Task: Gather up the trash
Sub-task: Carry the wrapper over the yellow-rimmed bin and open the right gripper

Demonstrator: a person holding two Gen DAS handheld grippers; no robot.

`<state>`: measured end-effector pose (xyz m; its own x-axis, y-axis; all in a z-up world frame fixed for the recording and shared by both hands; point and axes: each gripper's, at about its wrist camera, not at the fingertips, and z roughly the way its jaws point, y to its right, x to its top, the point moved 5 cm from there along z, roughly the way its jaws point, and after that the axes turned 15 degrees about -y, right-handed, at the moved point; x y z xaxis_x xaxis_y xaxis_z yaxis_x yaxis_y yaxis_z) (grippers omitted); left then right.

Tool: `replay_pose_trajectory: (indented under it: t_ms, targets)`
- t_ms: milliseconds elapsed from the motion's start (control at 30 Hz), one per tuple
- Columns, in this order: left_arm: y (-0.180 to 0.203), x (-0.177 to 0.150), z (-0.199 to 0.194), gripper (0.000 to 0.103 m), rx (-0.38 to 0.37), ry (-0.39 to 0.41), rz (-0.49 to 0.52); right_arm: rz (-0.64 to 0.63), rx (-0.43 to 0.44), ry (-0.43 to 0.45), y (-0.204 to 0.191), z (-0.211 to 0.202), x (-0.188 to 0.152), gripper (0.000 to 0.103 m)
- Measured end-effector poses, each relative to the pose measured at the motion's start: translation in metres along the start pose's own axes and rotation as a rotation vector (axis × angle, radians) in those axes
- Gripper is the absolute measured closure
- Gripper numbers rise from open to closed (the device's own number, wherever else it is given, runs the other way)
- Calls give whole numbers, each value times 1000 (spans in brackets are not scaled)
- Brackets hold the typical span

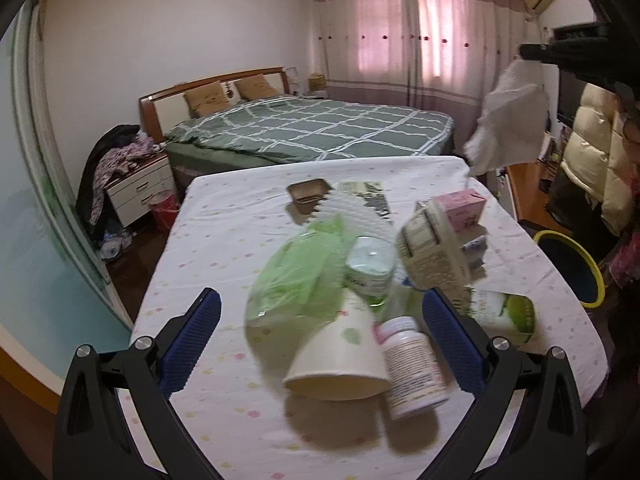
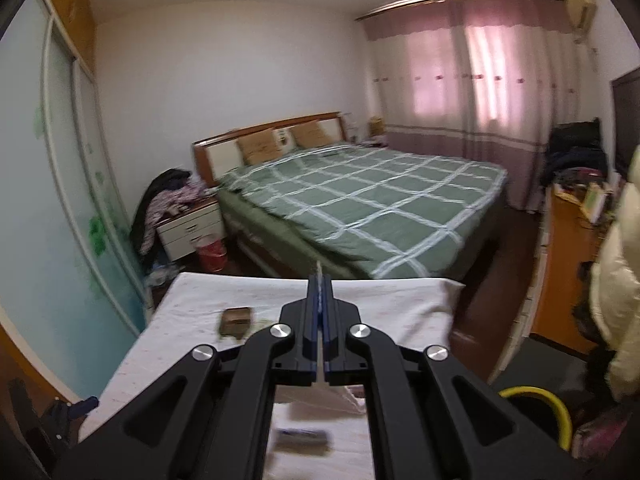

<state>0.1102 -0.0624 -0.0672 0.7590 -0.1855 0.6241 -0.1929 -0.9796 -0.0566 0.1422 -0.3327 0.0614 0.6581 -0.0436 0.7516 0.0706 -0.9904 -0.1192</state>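
On the counter (image 1: 224, 216) in the left wrist view, a heap of trash lay between the two blue fingers (image 1: 192, 340) of the left tool (image 1: 320, 340). That tool stood wide open and held nothing. A paper cup (image 1: 340, 352) lay on its side in the middle, with a white pill bottle (image 1: 412, 368) touching it at 3 o'clock. A green plastic bag (image 1: 296, 276) sat at 11 o'clock from the cup, and a milk carton (image 1: 436, 248) leaned at 1 o'clock. A small brown tray (image 1: 308, 194) sat alone at the far end, at 12 o'clock. Up at 2 o'clock, the right tool (image 1: 532, 53) pinched a white tissue (image 1: 512, 120) that hung down in the air above the counter's far corner. A bin with a yellow rim (image 1: 592, 268) stood on the floor at 3 o'clock.

The tissue looked very light and soft, so a pinch at one corner was enough. The cup looked light and easy to squash, so I think a gentle hold on its side would be best. The bottle looked hard and smooth, and it might roll.

From the right wrist view, the right tool (image 2: 320, 300) was closed tight, with a thin white edge of tissue (image 2: 319, 270) poking out at its tip. The yellow bin rim (image 2: 548, 404) showed at 4 o'clock.
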Motion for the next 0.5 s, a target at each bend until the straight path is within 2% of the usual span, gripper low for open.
replay_pose_trajectory:
  t_ms: [233, 400, 500]
  targets:
    - [41, 8, 2, 4, -41, 0, 53, 117, -167, -27, 97, -19, -33, 101]
    - [66, 11, 6, 4, -62, -6, 82, 221, -259, -92, 165, -5, -72, 101]
    - [75, 12, 10, 4, -64, -17, 88, 264, -307, -133, 192, 8, -98, 101]
